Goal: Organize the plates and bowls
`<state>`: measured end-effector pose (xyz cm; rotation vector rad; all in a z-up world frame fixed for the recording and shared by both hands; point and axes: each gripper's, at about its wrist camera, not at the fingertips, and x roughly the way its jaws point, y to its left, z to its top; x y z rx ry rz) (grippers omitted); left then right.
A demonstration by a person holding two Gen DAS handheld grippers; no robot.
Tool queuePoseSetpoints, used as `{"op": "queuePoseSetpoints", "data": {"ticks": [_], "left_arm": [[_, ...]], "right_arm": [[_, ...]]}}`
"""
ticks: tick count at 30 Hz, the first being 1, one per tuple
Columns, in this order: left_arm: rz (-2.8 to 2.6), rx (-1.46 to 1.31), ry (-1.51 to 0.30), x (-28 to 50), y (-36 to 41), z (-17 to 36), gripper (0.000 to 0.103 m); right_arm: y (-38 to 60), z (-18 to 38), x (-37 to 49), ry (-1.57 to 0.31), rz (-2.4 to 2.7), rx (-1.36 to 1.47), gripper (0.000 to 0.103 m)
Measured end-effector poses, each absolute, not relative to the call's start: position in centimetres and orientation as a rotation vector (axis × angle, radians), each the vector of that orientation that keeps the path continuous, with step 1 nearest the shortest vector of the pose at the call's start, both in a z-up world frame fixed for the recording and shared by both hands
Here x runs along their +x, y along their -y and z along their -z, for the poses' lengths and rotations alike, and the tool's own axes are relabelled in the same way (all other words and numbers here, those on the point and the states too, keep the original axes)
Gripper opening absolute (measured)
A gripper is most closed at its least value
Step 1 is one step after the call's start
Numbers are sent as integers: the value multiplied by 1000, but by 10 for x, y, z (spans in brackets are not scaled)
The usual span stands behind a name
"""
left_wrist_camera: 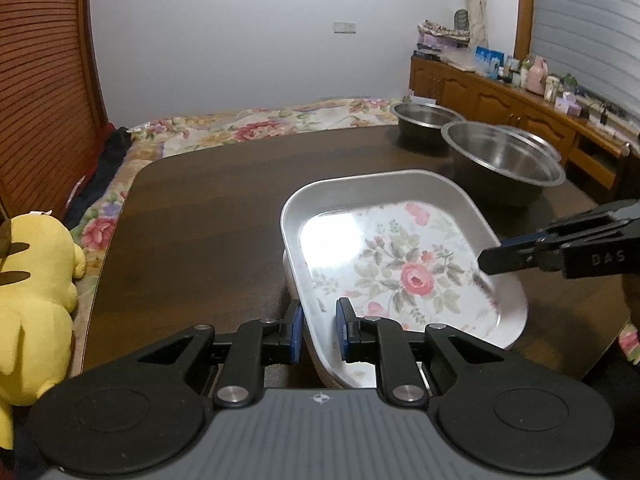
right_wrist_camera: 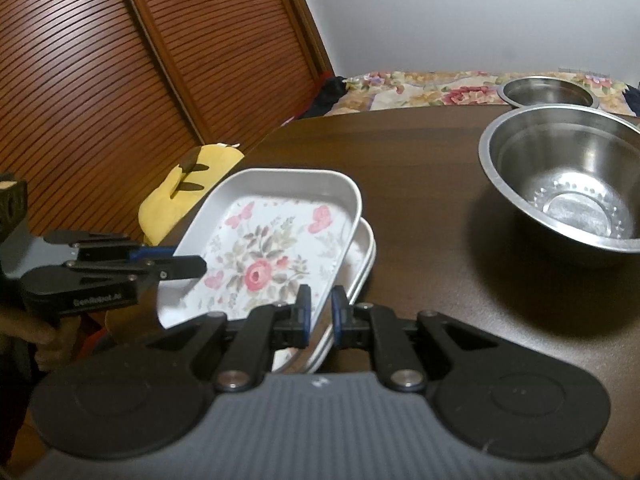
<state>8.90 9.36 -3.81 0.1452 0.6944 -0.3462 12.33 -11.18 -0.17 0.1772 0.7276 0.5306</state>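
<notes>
The left gripper point(left_wrist_camera: 319, 330) and right gripper point(right_wrist_camera: 319, 314) each clamp opposite rims of a white rectangular tray with a rose print point(left_wrist_camera: 404, 256), tilted just above a second white tray point(right_wrist_camera: 362, 256) stacked beneath it on the dark wooden table point(left_wrist_camera: 208, 216). Two round stainless-steel bowls, the larger point(right_wrist_camera: 568, 188) nearer and the smaller point(right_wrist_camera: 548, 92) behind, stand apart from the trays. A yellow plush toy point(left_wrist_camera: 36, 308) lies beside the table.
</notes>
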Motion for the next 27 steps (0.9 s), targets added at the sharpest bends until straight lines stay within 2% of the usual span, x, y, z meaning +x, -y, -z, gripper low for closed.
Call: {"op": "queuePoseSetpoints", "data": {"ticks": [7,23,27], "left_arm": [[315,168,-702,91,-94,50,19],[285,141,-678,89,-96,47,19],[270,111,-658,89,-99,43,25]], "right_arm": [[107,6,110,-670,-509,165,19],[105,17,101,-605,-476,147,20],[111,13,99,-585,-477,161,20]]}}
